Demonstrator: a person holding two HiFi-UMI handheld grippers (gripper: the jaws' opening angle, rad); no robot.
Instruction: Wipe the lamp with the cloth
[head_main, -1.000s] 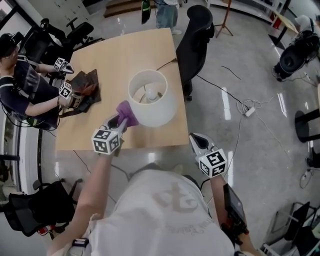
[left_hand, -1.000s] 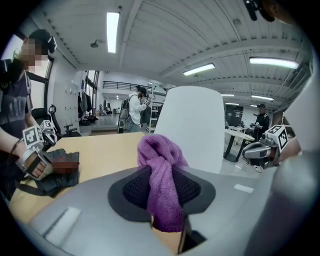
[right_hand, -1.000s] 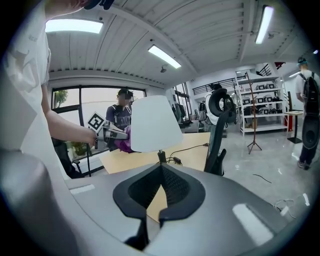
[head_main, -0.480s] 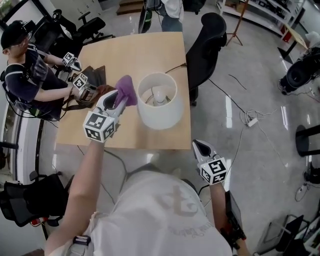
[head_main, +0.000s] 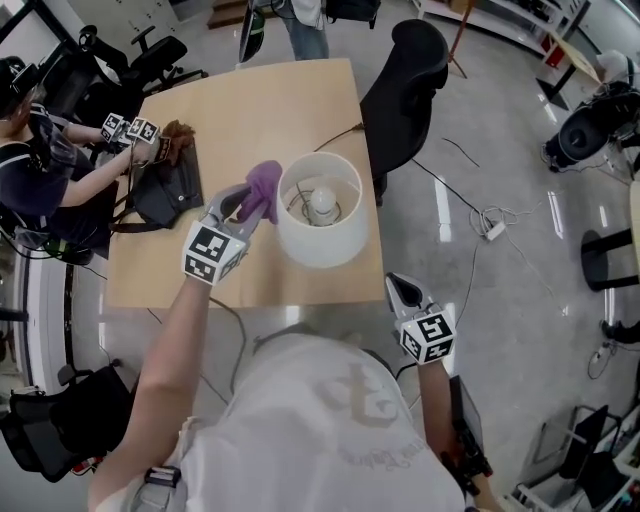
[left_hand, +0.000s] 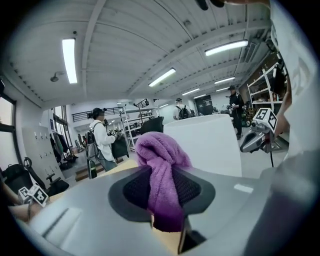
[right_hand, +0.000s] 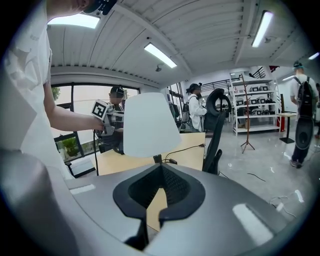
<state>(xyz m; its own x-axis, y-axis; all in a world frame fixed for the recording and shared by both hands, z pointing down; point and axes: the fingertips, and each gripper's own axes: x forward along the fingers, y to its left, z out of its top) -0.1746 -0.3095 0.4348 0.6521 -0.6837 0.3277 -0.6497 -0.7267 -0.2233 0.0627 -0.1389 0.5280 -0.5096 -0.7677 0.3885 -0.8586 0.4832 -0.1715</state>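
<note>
the left tool (head_main: 240, 205) is clamped on a purple cloth (head_main: 263, 187), held just beside the rim of the lamp (head_main: 320, 235), which stands near the tabletop's (head_main: 250, 110) near edge. the right tool (head_main: 400, 290) hangs off the edge, closed and empty, so nothing steadies the lamp. a hard sideways wipe could likely tip the light shade or drag its cord (head_main: 335, 133). the tabletop is pale wood, on a glossy grey floor (head_main: 500, 150) with a chair (head_main: 405, 75) nearby; another person (head_main: 30, 180) works at the left.

Left arm outstretched, left tool (head_main: 243, 206) clamped on cloth (head_main: 265, 184), right tool (head_main: 402, 289) by torso, jaws together
</note>
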